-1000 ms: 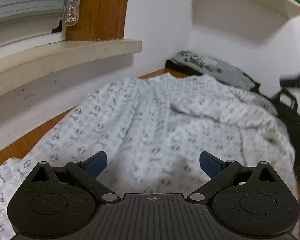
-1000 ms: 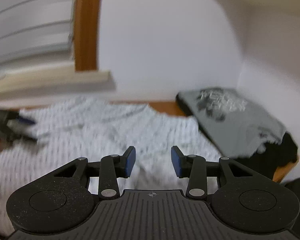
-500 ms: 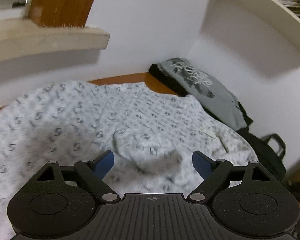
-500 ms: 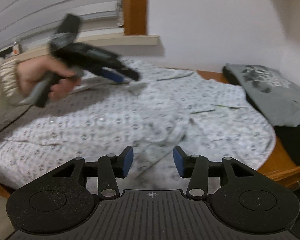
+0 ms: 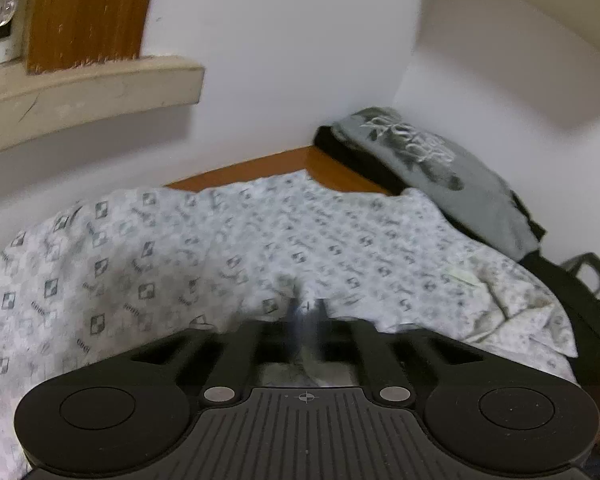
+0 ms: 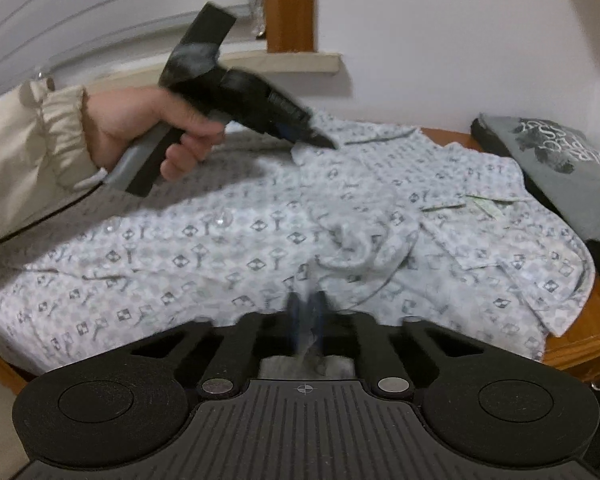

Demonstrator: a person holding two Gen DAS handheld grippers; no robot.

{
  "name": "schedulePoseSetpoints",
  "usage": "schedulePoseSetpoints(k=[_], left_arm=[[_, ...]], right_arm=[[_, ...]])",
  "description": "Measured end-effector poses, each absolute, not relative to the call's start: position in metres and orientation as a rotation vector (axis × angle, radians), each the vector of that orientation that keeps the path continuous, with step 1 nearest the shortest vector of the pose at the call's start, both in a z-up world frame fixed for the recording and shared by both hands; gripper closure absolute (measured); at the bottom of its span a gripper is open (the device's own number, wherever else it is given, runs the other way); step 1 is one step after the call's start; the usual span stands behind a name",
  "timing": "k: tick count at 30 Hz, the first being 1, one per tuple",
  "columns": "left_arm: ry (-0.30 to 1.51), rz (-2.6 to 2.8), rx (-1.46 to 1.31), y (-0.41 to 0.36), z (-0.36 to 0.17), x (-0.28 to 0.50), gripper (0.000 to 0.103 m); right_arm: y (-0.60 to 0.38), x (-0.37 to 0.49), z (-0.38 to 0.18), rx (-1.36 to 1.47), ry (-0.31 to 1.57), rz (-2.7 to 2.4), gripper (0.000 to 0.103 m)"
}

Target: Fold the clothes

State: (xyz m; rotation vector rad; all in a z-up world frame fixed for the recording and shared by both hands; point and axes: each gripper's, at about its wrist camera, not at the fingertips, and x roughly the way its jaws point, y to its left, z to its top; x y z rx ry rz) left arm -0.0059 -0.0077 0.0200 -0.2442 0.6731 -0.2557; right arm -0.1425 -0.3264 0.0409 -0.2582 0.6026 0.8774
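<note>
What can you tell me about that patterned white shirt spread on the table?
The shirt is thin white cloth printed with small grey diamond motifs. It lies spread and rumpled across the wooden table, bunched near its middle. Both tools are shut on it: the left tool at its far edge, the right tool at its near edge.
</note>
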Motion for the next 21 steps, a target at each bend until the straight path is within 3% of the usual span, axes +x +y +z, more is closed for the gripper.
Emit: schedulePoseSetpoints(k=[10,16,18,21], left_arm=[[0.498,-0.333,-0.157,0.018,0.108,-0.09,0.099],[0.669,-0.213,-0.086,0.05,0.07,-0.119,0.091],[0.695,-0.181,-0.088,0.06,0.056,-0.123,0.083],[0.708,-0.165,-0.082,0.067,0.045,-0.132,0.076]], right_arm=[[-0.373,-0.171,0.096,-0.192,0.574,0.989,0.099],[-0.357,-0.196,0.071,-0.271,0.64,1.094,0.092],[-0.356,-0.197,0.066,-0.283,0.648,1.085,0.089],[-0.359,-0.195,0.066,-0.277,0.64,1.06,0.079]])
